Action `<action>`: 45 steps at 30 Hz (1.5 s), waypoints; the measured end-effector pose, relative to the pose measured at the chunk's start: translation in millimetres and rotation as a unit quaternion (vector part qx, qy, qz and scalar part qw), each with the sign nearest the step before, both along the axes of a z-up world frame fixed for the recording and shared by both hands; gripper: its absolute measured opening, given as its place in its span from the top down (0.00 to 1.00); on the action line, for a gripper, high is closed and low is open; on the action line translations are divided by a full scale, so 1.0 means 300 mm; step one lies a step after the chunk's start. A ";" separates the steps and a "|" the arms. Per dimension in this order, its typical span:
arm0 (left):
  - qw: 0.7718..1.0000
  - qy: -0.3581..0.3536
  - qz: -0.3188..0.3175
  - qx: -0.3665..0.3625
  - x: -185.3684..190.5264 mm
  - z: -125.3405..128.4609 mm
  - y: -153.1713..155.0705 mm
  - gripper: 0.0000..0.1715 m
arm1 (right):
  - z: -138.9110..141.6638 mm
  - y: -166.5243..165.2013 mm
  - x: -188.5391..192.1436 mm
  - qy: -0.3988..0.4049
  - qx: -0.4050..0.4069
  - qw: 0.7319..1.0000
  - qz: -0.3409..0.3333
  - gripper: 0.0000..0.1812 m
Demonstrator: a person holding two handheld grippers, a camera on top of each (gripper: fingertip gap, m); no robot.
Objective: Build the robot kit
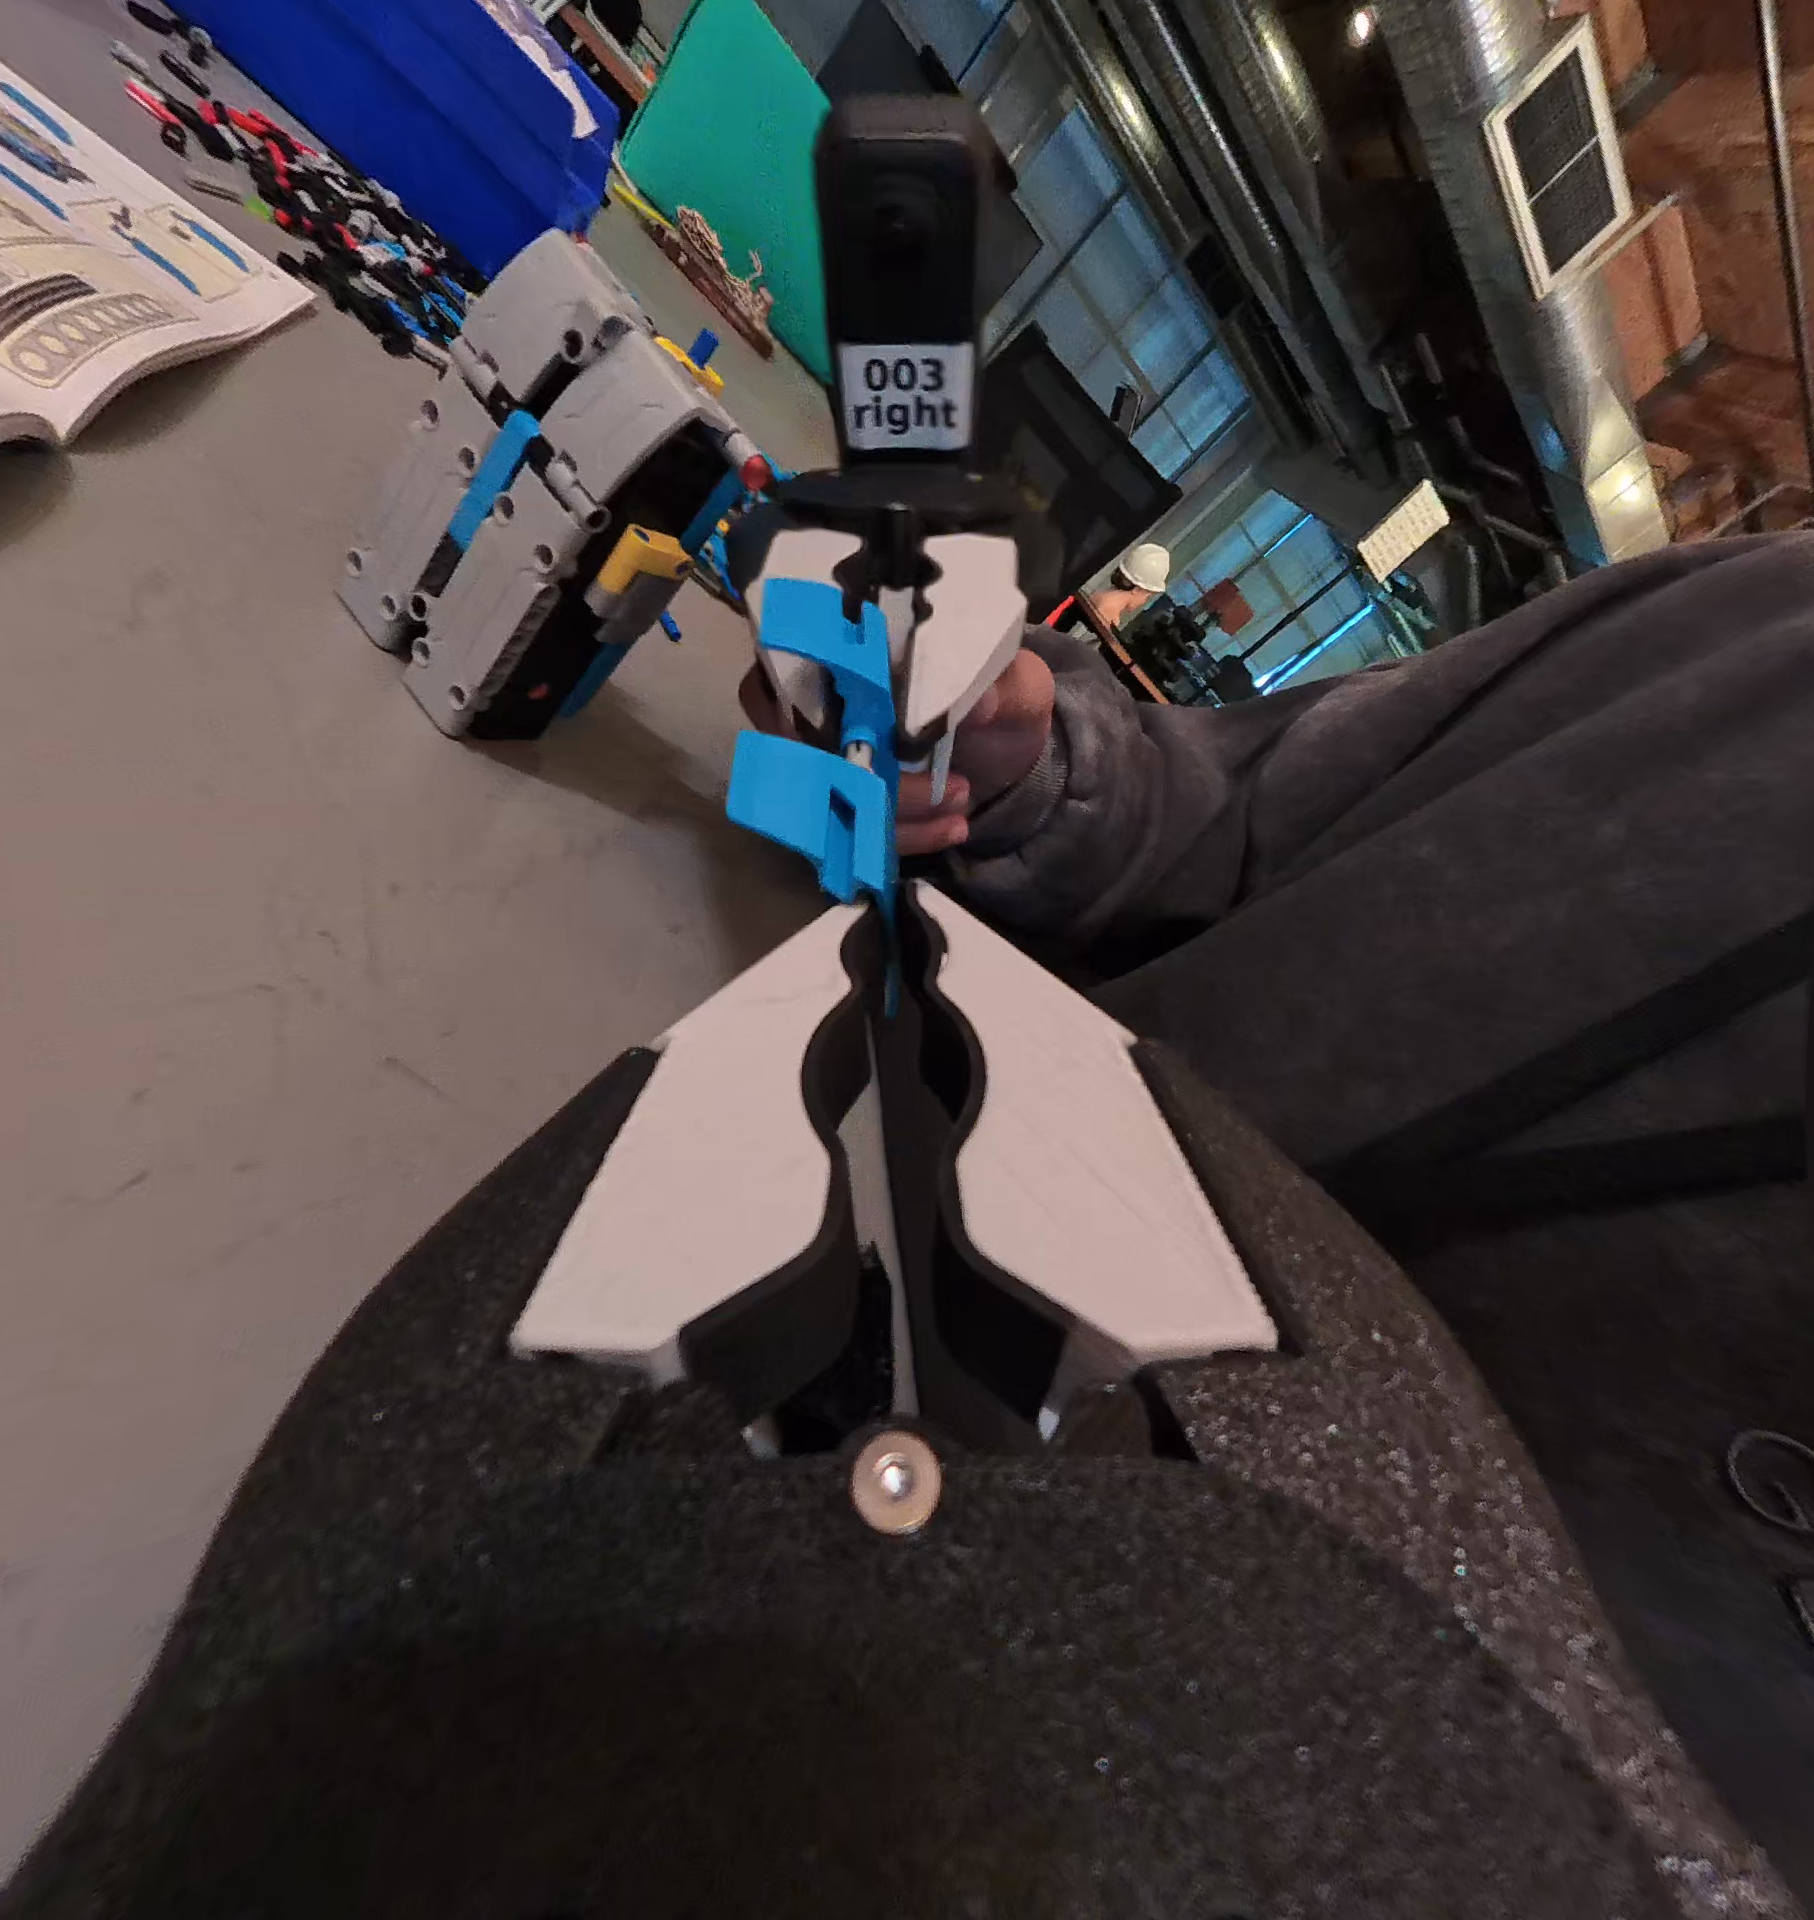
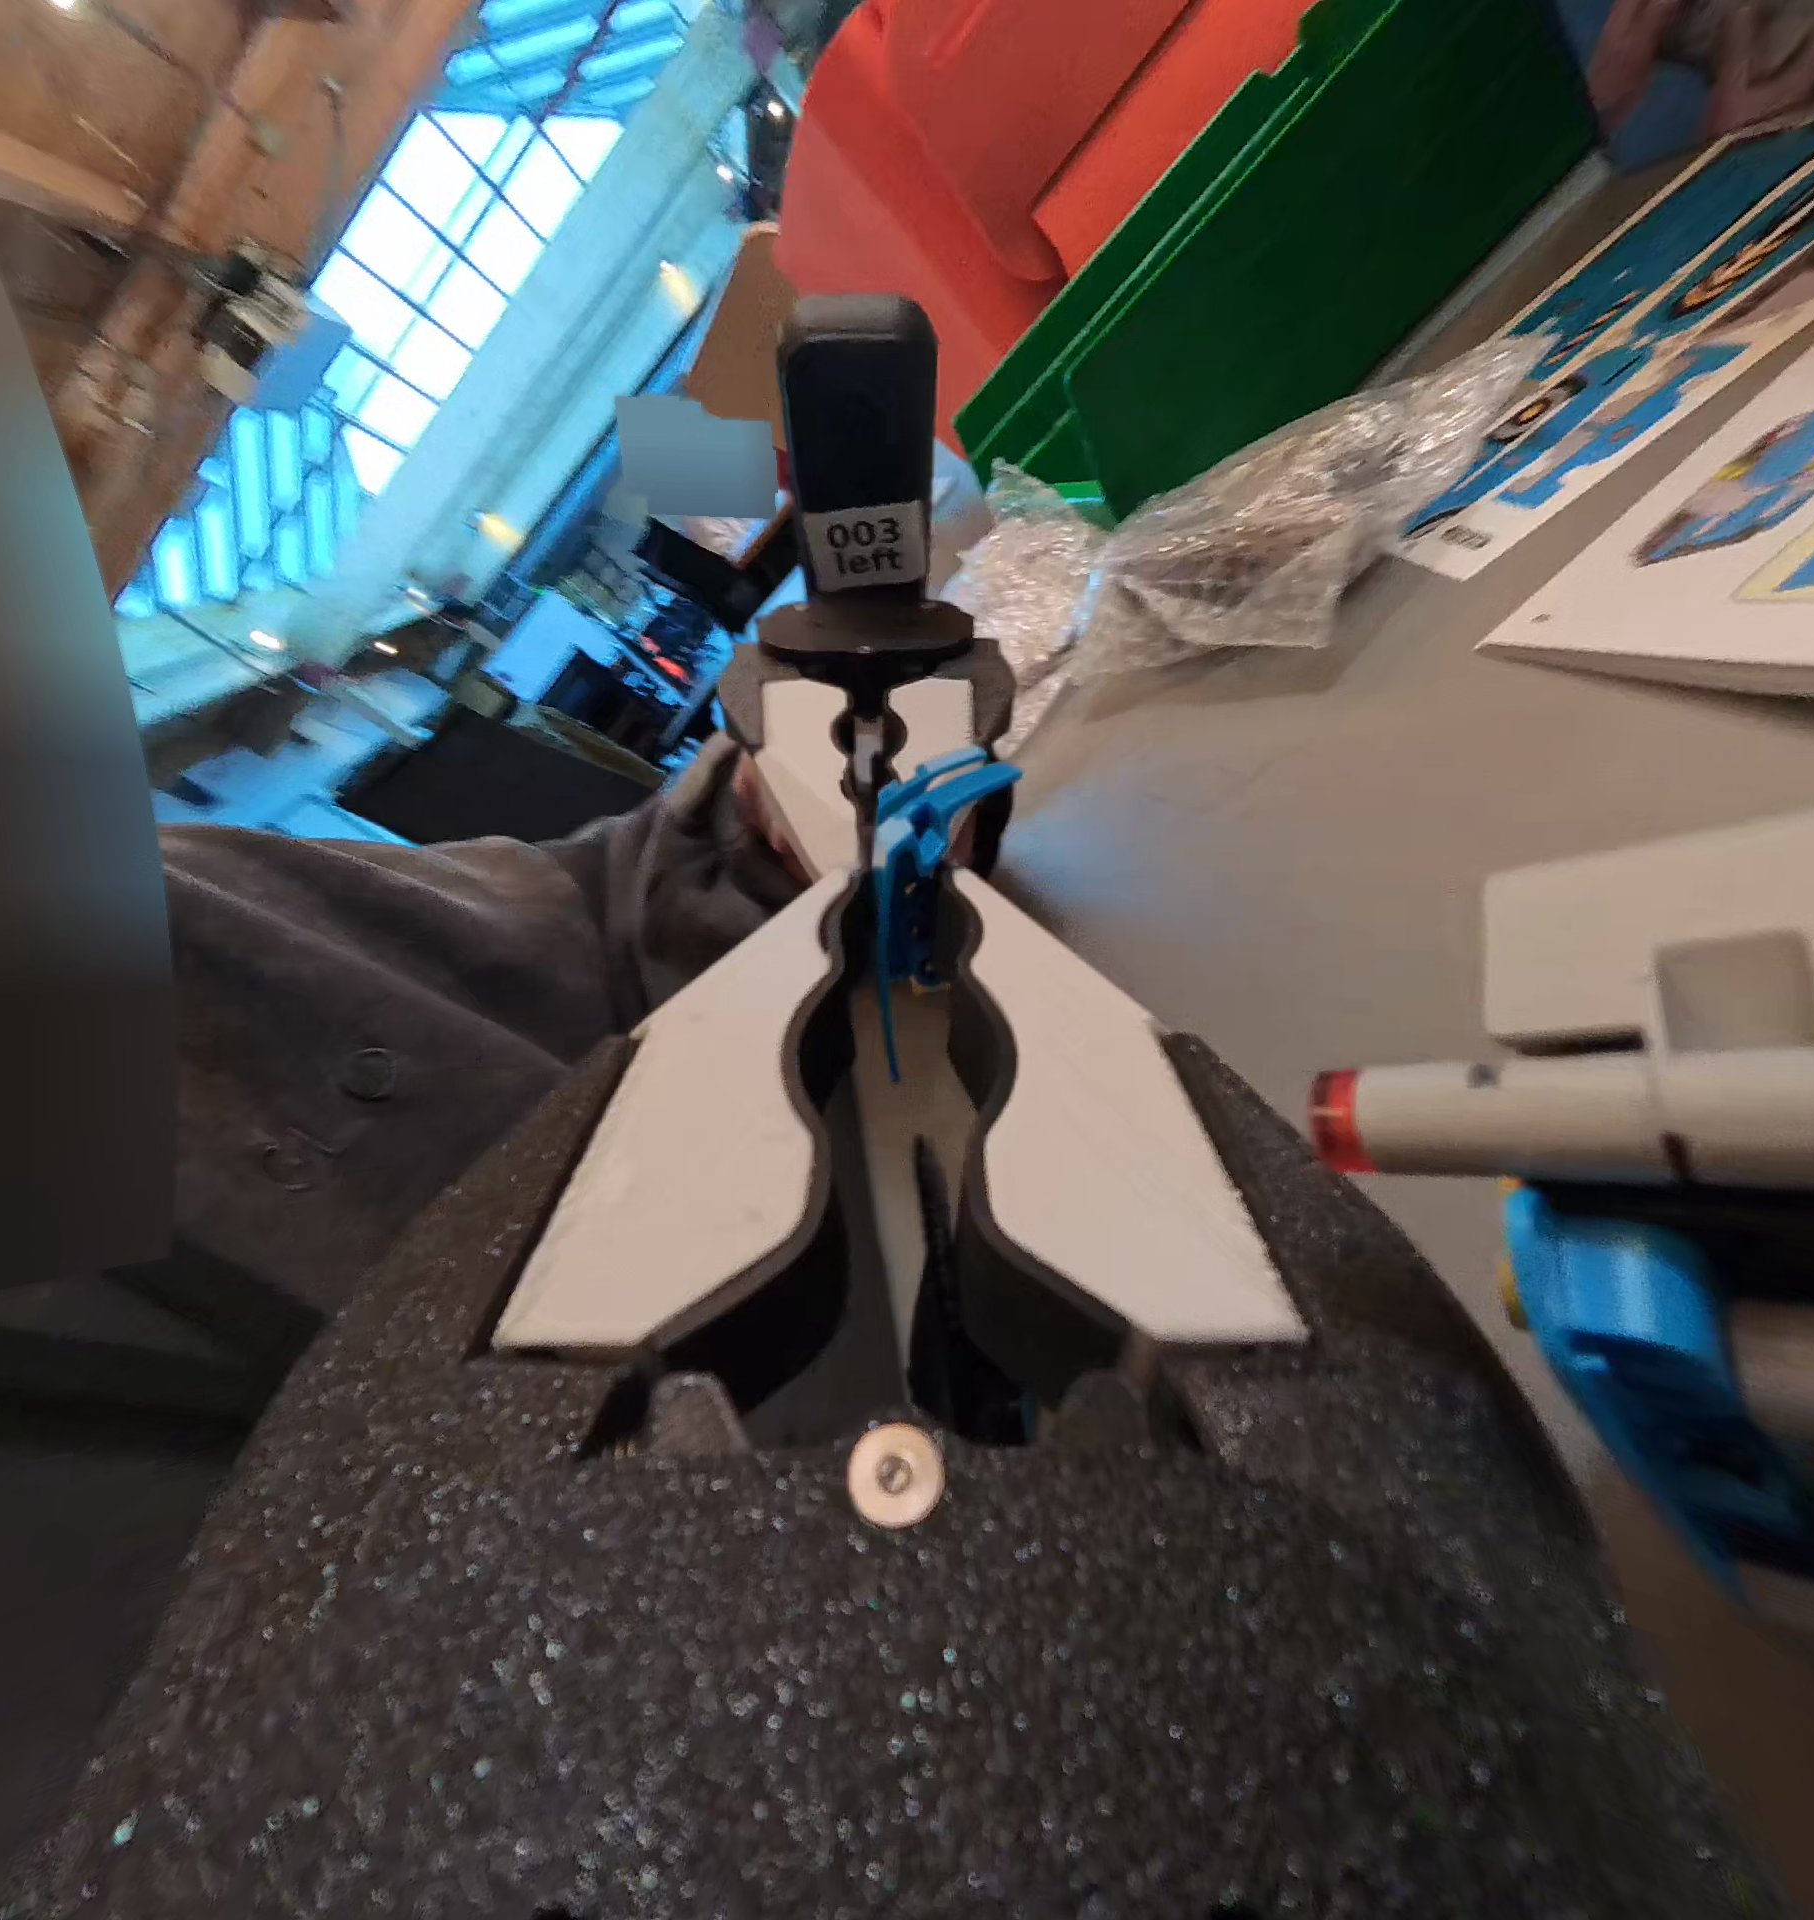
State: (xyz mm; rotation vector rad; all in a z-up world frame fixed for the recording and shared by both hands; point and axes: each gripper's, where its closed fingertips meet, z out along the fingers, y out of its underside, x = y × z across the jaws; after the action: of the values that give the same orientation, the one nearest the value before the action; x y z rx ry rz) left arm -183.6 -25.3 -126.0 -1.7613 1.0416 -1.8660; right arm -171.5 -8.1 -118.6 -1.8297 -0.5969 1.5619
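A blue plastic building-toy part [image 1: 815, 810] hangs in the air between my two grippers, which face each other tip to tip. My left gripper [image 1: 895, 912] is shut on the part's thin blue edge. My right gripper [image 1: 898, 727], held by a hand [image 1: 996, 717], grips the part from the far side. In the right wrist view my right gripper [image 2: 903, 881] is shut on the blue part [image 2: 924, 821], and the left gripper [image 2: 863, 831] meets it from the other end. The part is above the grey table [image 1: 207, 935].
A grey-and-blue brick-built model [image 1: 529, 499] stands on the table just left of the grippers and shows close at the right in the right wrist view [image 2: 1661, 1091]. An open instruction booklet [image 1: 72, 270], loose small pieces [image 1: 342, 229], a crumpled plastic bag [image 2: 1194, 551] and green bins [image 2: 1298, 260] lie farther off. Both grippers' tips are close together, under 4 cm apart.
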 end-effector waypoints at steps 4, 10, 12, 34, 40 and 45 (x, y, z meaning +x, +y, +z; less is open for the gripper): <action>0.999 -0.012 0.011 -0.029 0.011 -0.002 0.011 1.00 | -0.010 0.015 0.009 -0.012 0.008 1.000 -0.018 0.94; 0.998 0.003 0.046 0.050 0.017 -0.001 0.015 1.00 | 0.003 0.017 0.013 0.008 -0.007 1.000 -0.009 0.94; 0.998 -0.001 0.047 0.036 0.019 0.001 0.015 1.00 | 0.004 0.017 0.015 0.016 -0.017 1.000 -0.008 0.94; 0.998 -0.036 0.052 0.027 0.033 0.026 0.018 1.00 | 0.044 0.022 0.032 0.056 -0.021 0.998 -0.014 0.93; 0.995 -0.031 0.066 0.075 0.033 0.030 0.018 0.99 | 0.051 0.021 0.031 0.048 0.008 0.999 -0.024 0.93; 0.995 -0.067 0.047 0.053 0.024 0.063 -0.007 1.00 | 0.083 0.005 0.022 0.055 0.059 0.996 -0.031 0.94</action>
State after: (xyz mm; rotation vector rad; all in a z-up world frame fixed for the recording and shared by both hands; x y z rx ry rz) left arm -176.2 -27.4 -107.2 -1.5754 0.9722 -1.8089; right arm -164.9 -6.5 -93.5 -1.6485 -0.5631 1.5431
